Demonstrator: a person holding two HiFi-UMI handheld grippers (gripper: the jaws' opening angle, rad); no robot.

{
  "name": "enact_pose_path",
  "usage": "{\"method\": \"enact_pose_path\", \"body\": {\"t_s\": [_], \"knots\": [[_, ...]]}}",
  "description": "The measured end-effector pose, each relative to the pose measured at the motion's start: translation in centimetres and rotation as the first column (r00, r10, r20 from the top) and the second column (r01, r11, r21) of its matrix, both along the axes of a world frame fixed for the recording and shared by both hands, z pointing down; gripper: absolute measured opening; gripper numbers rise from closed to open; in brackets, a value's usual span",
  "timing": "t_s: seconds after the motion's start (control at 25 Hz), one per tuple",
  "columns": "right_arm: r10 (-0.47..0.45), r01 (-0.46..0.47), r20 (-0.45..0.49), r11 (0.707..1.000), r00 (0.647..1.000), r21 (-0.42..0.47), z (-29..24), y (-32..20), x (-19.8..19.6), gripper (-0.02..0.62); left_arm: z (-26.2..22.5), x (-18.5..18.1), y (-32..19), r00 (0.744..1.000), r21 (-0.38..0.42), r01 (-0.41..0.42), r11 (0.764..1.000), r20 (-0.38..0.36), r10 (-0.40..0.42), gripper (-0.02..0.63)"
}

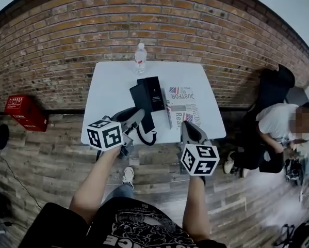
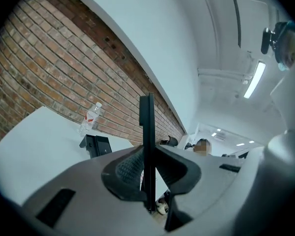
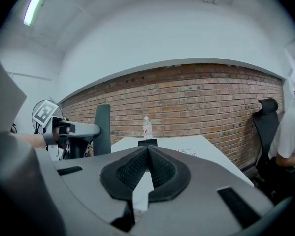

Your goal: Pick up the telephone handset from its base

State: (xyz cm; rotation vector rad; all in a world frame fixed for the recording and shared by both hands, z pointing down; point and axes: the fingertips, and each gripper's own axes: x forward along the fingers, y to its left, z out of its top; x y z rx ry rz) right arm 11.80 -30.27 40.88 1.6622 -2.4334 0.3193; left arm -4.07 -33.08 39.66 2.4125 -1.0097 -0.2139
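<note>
- Holding the handset (image 1: 147, 122) upright and edge-on, the left claw (image 1: 135, 119) has its jaws part-way closed, with the pads pressed on the handset's two flat sides.
- The handset is off the base (image 1: 151, 92) and hangs on the near side of it, toward the person, above the near edge of the table (image 1: 113, 81).
- The left gripper view agrees: the base sits apart, further back on the table, with nothing resting on it.
- The cord (image 1: 146, 140) loops down below the handset on the near side of the base. Where it joins the base cannot be made out.
- The right claw (image 3: 146, 154) has its jaws closed together with nothing between them. It is to the right of the base and nearer the person, and has no part in the grip.
- A bottle (image 1: 140, 57) stands behind the base by the wall, and printed papers (image 1: 181, 107) lie just to the right of the base. Neither is in the way.
- The pick-up looks essentially done, since the handset is gripped and clear of the base.
- What may be left is to carry the handset further from the base without the cord pulling tight or dragging the base along.
</note>
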Motion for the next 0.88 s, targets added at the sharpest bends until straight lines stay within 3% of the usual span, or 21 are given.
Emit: {"method": "enact_pose_path", "body": {"t_s": [0.52,0.88], "knots": [[-0.019,0.020,-0.040,0.999,0.999,0.030,-1.1,4.3,0.0,0.000,0.2,1.6,5.5,0.985,0.074,0.047,0.996,0.164,-0.058,0.072],[-0.029,0.031,-0.044,0.999,0.999,0.032,-1.0,5.5,-0.2,0.000,0.6,1.8,7.0,0.978,0.085,0.053,0.995,0.194,-0.069,0.072]]}}
